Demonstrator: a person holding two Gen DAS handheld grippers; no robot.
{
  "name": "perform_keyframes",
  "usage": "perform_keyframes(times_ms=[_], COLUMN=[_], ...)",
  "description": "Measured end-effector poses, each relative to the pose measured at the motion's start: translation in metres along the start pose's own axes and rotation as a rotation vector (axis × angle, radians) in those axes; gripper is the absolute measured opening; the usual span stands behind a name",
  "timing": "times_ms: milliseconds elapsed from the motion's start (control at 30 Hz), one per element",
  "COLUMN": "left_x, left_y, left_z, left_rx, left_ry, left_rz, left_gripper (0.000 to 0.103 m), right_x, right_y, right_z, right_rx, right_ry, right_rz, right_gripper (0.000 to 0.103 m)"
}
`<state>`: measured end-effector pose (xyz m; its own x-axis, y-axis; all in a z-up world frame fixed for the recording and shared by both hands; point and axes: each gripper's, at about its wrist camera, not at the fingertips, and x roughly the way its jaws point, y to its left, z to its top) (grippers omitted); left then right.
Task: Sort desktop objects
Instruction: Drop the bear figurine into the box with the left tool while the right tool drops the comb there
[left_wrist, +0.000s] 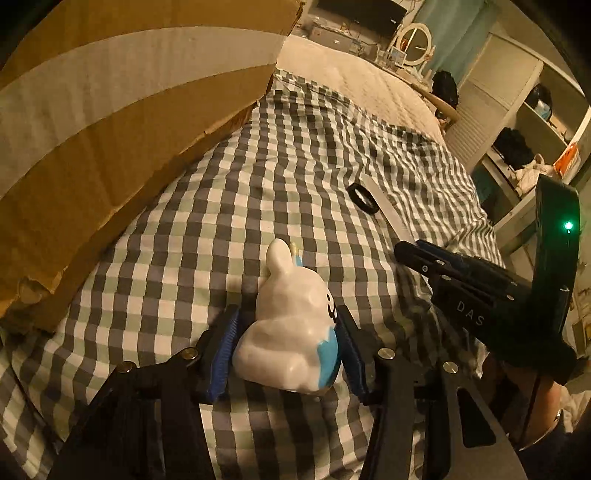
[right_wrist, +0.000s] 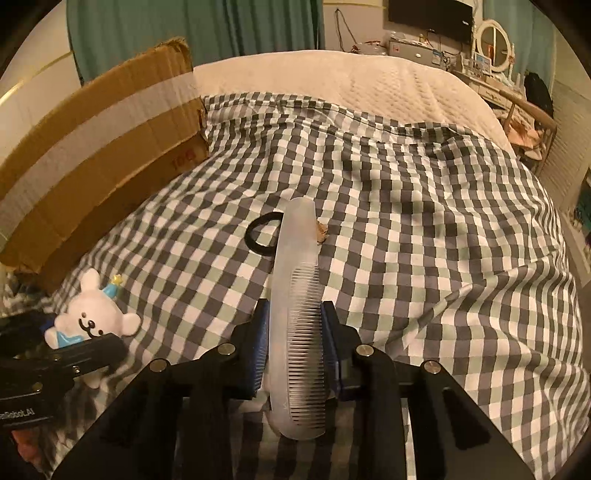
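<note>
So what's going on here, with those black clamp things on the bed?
A person is sorting small items with a handheld gripper in each hand. The left gripper has its fingers closed on a white bunny figure. The right gripper grips a clear comb. A black ring lies loose on the checked sheet, and a cardboard box sits to the left.

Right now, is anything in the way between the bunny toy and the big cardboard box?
Nothing visible blocks it. The left gripper holds the bunny toy between its blue pads, and only bare checkered cloth lies between it and the cardboard box. The black ring and the comb lie off to the other side.
</note>
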<state>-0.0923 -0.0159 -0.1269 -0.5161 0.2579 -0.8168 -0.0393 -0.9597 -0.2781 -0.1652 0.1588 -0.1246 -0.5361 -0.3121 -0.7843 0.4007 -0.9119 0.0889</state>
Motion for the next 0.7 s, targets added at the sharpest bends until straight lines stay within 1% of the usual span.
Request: perform_keyframes(times_ms=[100, 200, 233, 300, 333, 367, 400, 467, 500, 533, 567, 600, 667, 700], left_x=[-0.012, -0.034, -0.049, -0.074, -0.093, -0.11, -0.133, -0.165, -0.182, -0.194, -0.204, -0.213, -0.212, -0.205], left_y=[-0.004, -0.011, -0.015, -0.022, -0.024, -0.024, -0.021, -0.009, 0.0, 0.009, 0.017, 0.032, 0.052, 0.067], left_z=[0.002, 0.01, 0.014, 0.021, 0.027, 0.032, 0.042, 0.059, 0.072, 0.084, 0.094, 0.108, 0.126, 0.132], left_rx=[-0.005, -0.008, 0.001, 0.02, 0.034, 0.042, 0.041, 0.021, 0.019, 0.024, 0.024, 0.026, 0.046, 0.058], left_ry=[-0.035, -0.097, -0.138, -0.195, -0.243, -0.281, -0.331, -0.394, -0.413, -0.419, -0.438, -0.455, -0.417, -0.396], left_rz=[-0.011, -0.046, -0.054, -0.058, -0.059, -0.058, -0.052, -0.049, -0.056, -0.055, -0.043, -0.017, 0.033, 0.089], left_gripper=[0.052, 0.052, 0.052, 0.052, 0.052, 0.052, 0.052, 0.052, 0.052, 0.052, 0.052, 0.052, 0.052, 0.052], right_x=[-0.007, -0.032, -0.043, -0.073, -0.092, -0.103, -0.118, -0.141, -0.152, -0.158, -0.162, -0.162, -0.152, -0.142], right_y=[0.003, 0.002, 0.003, 0.006, 0.009, 0.011, 0.016, 0.028, 0.037, 0.047, 0.063, 0.074, 0.098, 0.111], right_z=[0.004, 0.008, 0.009, 0.015, 0.021, 0.025, 0.034, 0.053, 0.067, 0.079, 0.098, 0.11, 0.136, 0.148], right_rx=[0.027, 0.07, 0.078, 0.089, 0.092, 0.092, 0.092, 0.094, 0.089, 0.081, 0.066, 0.062, 0.073, 0.091], right_ry=[-0.034, -0.094, -0.122, -0.184, -0.23, -0.251, -0.273, -0.323, -0.343, -0.358, -0.364, -0.363, -0.353, -0.341], right_rz=[0.032, 0.08, 0.092, 0.129, 0.149, 0.171, 0.203, 0.262, 0.322, 0.362, 0.42, 0.456, 0.502, 0.504], right_gripper=[0.026, 0.026, 0.026, 0.026, 0.026, 0.026, 0.026, 0.026, 0.026, 0.026, 0.026, 0.026, 0.026, 0.026])
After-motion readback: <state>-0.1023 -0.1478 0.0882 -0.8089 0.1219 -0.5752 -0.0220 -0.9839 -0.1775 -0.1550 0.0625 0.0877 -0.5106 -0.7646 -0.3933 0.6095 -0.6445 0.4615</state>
